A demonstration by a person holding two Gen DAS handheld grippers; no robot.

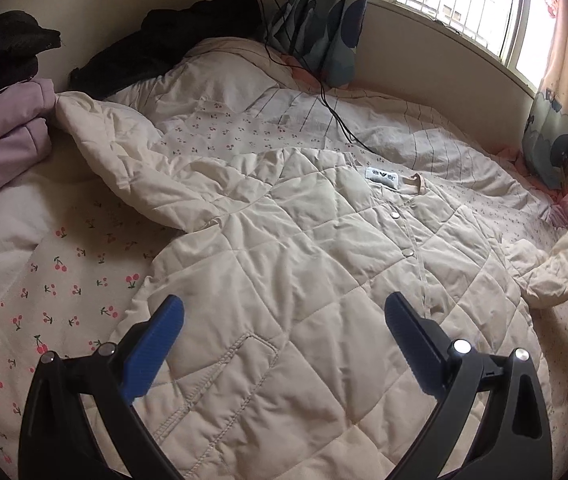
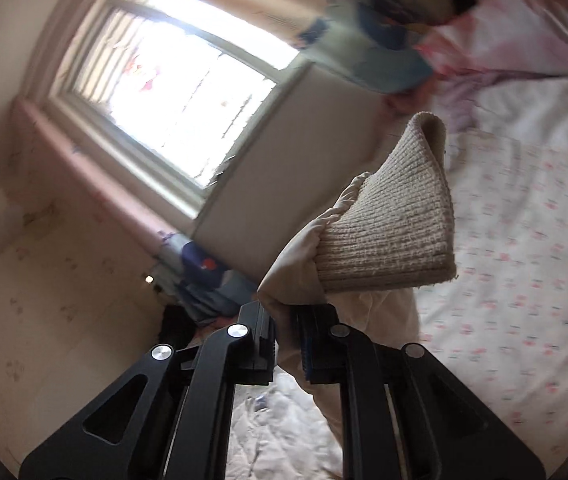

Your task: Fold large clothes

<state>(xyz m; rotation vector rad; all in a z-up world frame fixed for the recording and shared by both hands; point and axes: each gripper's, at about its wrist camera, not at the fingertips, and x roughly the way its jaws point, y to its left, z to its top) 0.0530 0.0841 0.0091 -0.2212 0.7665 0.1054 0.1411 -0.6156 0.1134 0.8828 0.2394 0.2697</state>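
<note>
A cream quilted jacket lies spread face up on the bed, snaps closed, collar label toward the window. Its left sleeve stretches toward the upper left. My left gripper is open and empty, hovering over the jacket's lower front near a pocket. My right gripper is shut on the jacket's right sleeve just behind its ribbed knit cuff, holding it lifted above the bed. The lifted sleeve also shows at the right edge of the left wrist view.
The bed has a cherry-print sheet. Lilac clothes and black clothes lie at the far left. A black cable crosses the bedding. A window with curtains lines the far side.
</note>
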